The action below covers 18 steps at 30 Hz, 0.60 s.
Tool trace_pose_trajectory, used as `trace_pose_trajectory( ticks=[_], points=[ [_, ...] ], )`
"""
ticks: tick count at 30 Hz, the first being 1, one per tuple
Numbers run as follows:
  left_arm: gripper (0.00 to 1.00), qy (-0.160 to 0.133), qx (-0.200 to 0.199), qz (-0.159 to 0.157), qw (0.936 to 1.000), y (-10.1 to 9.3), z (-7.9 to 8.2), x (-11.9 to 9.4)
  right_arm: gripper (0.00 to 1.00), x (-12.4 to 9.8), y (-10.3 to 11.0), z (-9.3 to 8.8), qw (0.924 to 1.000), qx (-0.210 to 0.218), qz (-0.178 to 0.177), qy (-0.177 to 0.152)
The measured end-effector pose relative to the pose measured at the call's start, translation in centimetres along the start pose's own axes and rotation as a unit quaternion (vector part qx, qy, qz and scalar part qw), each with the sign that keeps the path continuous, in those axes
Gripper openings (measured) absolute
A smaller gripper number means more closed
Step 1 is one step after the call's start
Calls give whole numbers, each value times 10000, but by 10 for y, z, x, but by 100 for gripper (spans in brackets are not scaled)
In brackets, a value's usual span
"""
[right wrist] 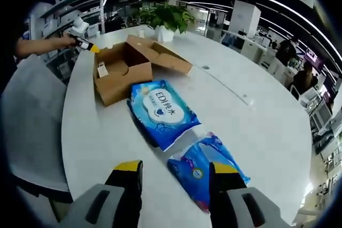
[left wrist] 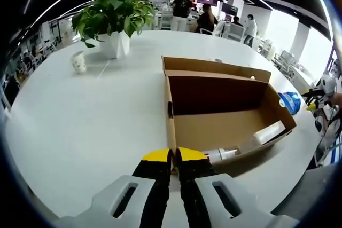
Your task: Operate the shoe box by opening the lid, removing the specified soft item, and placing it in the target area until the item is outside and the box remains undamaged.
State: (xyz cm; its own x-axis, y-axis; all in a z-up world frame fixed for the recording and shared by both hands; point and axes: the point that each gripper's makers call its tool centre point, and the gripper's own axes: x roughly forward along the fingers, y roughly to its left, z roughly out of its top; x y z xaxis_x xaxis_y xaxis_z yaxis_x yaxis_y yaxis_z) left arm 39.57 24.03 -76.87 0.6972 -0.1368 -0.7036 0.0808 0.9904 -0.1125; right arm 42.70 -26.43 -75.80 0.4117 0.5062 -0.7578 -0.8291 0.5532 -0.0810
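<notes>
The brown cardboard shoe box (left wrist: 219,95) lies open on the white table, its lid (left wrist: 214,67) folded back flat. My left gripper (left wrist: 175,159) is shut on the box's near corner wall. A white tube (left wrist: 220,154) and a white flat item (left wrist: 270,132) lie inside. In the right gripper view the box (right wrist: 115,81) sits at the upper left, with the left gripper (right wrist: 88,44) at its corner. Two blue soft packs lie outside: a large one (right wrist: 163,110) beside the box and a smaller one (right wrist: 206,170) between the jaws of my open right gripper (right wrist: 176,177).
A potted plant (left wrist: 115,17) and a small white cup (left wrist: 79,62) stand on the table (left wrist: 80,126) beyond the box. The table's curved edge (right wrist: 67,148) runs close on the left of the right gripper view. People sit at desks in the background.
</notes>
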Motion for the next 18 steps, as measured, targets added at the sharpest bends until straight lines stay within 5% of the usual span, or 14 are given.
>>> trace_pose_trajectory(
  ticks=[18],
  points=[
    [2, 31, 59, 34, 10000, -2, 0, -1, 47, 6, 26, 50, 9983, -359, 308, -345]
  ],
)
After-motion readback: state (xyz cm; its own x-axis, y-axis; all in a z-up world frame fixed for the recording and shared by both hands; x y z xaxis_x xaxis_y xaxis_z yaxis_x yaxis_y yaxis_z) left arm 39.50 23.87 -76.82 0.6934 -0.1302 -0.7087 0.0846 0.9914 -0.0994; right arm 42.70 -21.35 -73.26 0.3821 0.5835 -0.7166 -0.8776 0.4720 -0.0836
